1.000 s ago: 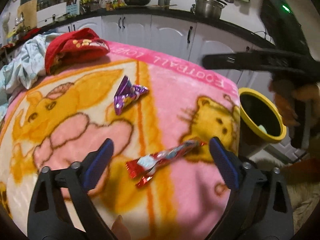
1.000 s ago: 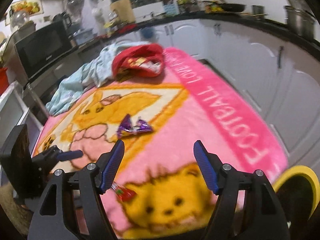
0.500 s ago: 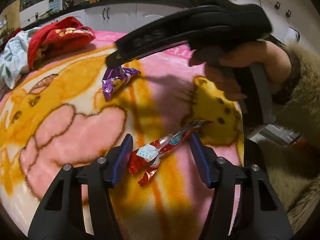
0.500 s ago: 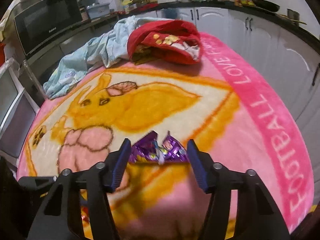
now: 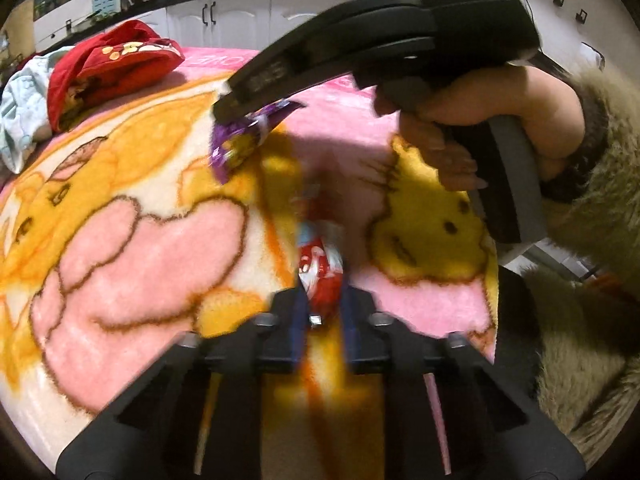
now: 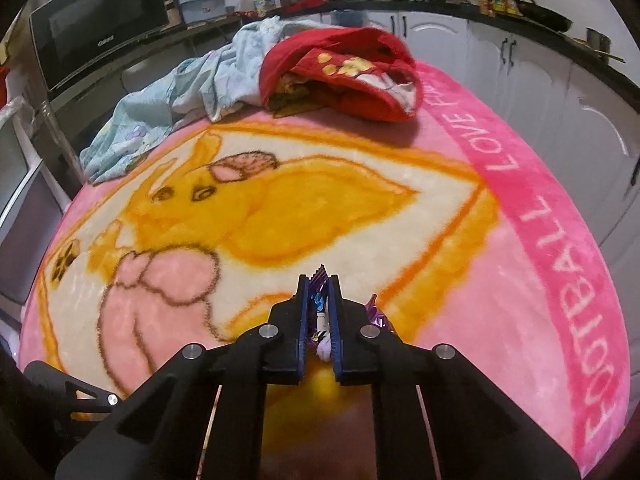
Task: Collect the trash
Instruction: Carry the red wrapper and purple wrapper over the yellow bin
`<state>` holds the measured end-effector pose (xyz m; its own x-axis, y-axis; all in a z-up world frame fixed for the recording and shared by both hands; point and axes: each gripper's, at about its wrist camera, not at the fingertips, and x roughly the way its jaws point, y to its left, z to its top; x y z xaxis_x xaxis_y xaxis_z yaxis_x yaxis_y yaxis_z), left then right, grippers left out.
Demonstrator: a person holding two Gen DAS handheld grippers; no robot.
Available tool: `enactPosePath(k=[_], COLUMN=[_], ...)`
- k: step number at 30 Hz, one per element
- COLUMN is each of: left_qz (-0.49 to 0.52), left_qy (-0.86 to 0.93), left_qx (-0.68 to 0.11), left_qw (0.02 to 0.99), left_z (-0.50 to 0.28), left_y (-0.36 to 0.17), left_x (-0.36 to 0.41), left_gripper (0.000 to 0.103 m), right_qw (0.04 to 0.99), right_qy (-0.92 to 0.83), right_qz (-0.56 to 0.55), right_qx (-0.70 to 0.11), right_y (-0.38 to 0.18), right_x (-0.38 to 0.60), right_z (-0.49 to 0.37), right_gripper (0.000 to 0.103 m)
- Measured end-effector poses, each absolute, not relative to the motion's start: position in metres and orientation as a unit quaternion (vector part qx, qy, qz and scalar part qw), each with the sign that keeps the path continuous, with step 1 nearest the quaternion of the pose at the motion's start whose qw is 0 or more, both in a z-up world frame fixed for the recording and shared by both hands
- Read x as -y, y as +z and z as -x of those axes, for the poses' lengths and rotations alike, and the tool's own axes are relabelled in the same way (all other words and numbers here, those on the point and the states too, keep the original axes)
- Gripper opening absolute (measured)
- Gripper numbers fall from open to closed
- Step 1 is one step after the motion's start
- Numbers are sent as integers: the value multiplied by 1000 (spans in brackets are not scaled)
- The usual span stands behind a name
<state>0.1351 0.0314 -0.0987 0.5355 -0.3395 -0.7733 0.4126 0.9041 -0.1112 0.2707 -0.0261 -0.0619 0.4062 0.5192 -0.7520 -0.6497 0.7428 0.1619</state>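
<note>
Both grippers are clamped on trash. From the left wrist view, the left gripper (image 5: 323,312) has its blue pads closed on the near end of a red wrapper (image 5: 320,268), whose far end stretches away over the pink and yellow blanket (image 5: 140,248); this part is blurred by motion. Only this view shows the right gripper (image 5: 236,114) from outside, reaching in from the right in the person's right hand (image 5: 480,120) and pinching a purple wrapper (image 5: 240,140) at its tip, farther away than the red one. Whether either wrapper is clear of the blanket I cannot tell.

The right wrist view shows the same grip from behind: the right gripper (image 6: 320,320) has its pads shut on the purple wrapper (image 6: 320,304), with a jagged foil edge poking out beyond the tips and a twist showing to the right. The red wrapper does not show here. This view alone takes in the microwave (image 6: 100,28) at far left. A red cloth (image 6: 344,68) and a pale blue cloth (image 6: 180,96) lie bunched at the far end of the blanket (image 6: 520,280), with white cabinets (image 6: 540,80) behind.
</note>
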Motion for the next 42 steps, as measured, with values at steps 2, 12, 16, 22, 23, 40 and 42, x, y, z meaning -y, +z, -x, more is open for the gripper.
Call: enactPosePath(k=[2, 12, 16, 22, 23, 40, 42], left_qz=[-42, -3, 2, -3, -4, -19, -17], left_qy=[-213, -201, -208, -230, -234, -306, -314], left_qx=[-431, -416, -400, -378, -373, -343, -344], left_qw=[876, 887, 893, 897, 898, 888, 885], left_z=[-136, -143, -154, -161, -163, -180, -182], left_y=[-99, -85, -73, -53, -49, -23, -24], left_x=[-30, -21, -3, 33, 41, 161, 173], left_gripper=[2, 1, 1, 1, 1, 1, 1], right_qw=[841, 873, 884, 901, 903, 933, 935], right_qy=[342, 298, 282, 250, 245, 136, 126], right_qz=[67, 25, 6, -23, -28, -69, -71], right_qx=[-415, -385, -372, -355, -352, -325, -324], right_y=[-58, -28, -15, 3, 4, 8, 7], right_x=[38, 120, 159, 218, 227, 360, 370], right_z=[-271, -253, -241, -224, -221, -171, -166], right_gripper=[8, 8, 8, 8, 8, 8, 8])
